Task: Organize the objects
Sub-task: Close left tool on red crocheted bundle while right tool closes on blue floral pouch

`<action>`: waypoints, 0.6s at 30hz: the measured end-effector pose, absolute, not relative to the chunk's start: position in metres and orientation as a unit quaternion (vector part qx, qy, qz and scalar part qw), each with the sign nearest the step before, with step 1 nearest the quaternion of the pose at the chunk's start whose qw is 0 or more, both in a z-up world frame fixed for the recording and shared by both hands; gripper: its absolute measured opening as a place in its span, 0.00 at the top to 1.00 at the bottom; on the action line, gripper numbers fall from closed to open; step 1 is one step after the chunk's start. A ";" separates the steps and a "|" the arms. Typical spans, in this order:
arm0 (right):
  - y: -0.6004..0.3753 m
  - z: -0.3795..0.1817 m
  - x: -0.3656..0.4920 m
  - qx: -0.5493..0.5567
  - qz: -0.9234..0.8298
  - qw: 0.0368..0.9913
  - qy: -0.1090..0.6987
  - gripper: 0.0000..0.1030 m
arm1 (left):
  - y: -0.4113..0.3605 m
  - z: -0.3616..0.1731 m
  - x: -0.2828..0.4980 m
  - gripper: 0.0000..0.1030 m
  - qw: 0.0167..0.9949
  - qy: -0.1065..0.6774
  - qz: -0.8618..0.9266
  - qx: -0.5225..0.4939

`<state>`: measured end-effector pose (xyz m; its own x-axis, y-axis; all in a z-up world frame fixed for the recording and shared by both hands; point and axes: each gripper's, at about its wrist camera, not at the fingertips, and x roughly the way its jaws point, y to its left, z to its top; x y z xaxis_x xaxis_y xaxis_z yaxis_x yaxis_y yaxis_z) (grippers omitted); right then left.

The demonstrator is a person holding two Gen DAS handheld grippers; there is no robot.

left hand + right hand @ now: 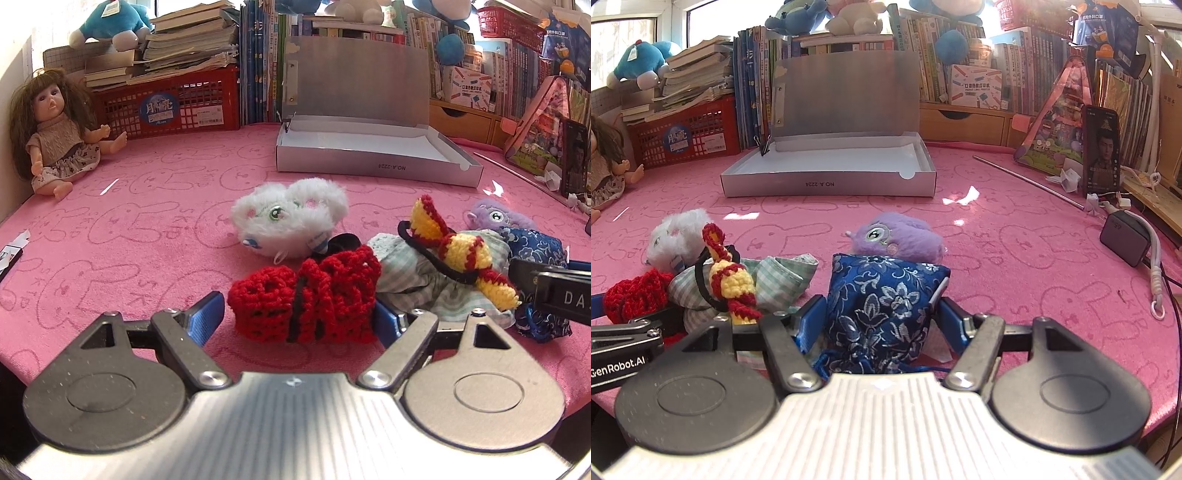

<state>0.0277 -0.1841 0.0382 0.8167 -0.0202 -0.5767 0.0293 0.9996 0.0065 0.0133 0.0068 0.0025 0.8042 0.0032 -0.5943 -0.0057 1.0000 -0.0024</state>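
My left gripper [301,314] is open with its jaws on either side of a red crochet piece [306,299] lying on the pink cloth. My right gripper [882,317] is open around a blue floral pouch [882,295]; its jaws stand at the pouch's sides. Between the two lie a green checked cloth [424,280] and a yellow-and-red crochet bow [461,251] on a black band. A white plush [288,218] sits behind the red piece. A purple plush [901,236] sits behind the pouch. An open silver box [827,173] stands farther back.
A doll [59,129] sits at the far left by a red basket [170,103] of books. Books and plush toys line the back. A phone [1102,151], a metal rod [1027,177] and a charger with cable [1126,236] lie at the right.
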 end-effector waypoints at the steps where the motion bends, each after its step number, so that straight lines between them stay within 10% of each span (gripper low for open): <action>1: -0.185 0.040 0.027 0.007 -0.013 0.953 0.302 0.32 | 0.007 0.001 0.014 0.16 0.949 0.315 0.001 -0.003; 18: -0.194 0.056 0.018 0.017 -0.011 0.957 0.290 0.51 | 0.016 0.020 0.006 0.30 0.954 0.299 0.003 -0.013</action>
